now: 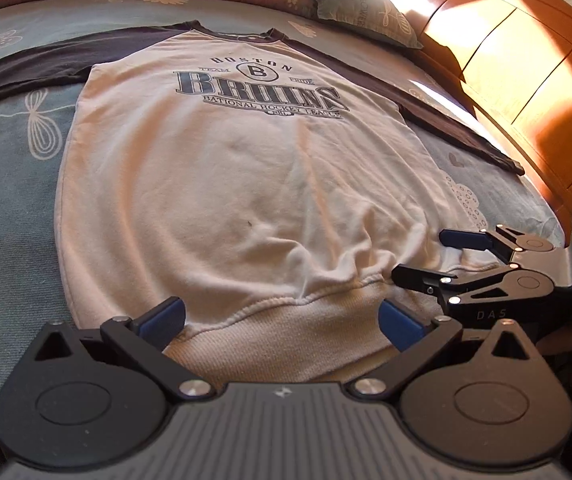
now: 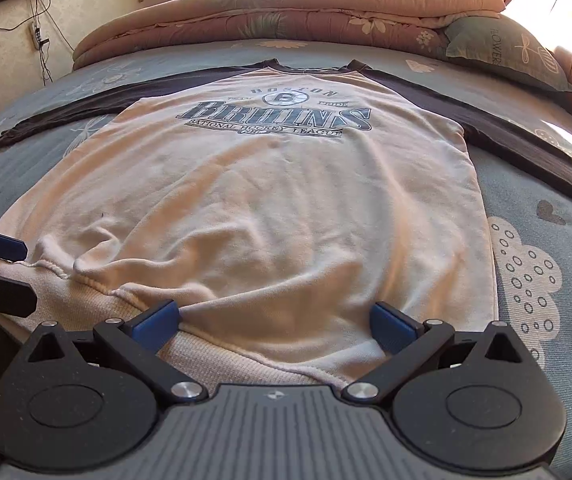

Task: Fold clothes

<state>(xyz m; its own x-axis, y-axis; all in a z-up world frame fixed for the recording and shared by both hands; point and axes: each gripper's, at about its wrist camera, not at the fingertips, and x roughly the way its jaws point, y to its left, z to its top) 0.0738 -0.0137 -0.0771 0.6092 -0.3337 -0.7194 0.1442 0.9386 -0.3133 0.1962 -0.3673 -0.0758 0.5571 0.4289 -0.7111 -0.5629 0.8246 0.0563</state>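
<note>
The black two-finger left gripper (image 1: 281, 316) with blue pads and its matching black blue-padded right gripper (image 2: 273, 322) both sit low with jaws spread wide, side by side.

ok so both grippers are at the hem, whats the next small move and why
Probably close both on the ribbed hem. The left hand-held gripper and right hand-held gripper are both open, fingers straddling that band, nothing gripped, and the sweatshirt lies flat with sleeves spread, so pinching the hem looks like the start of a fold.
</note>
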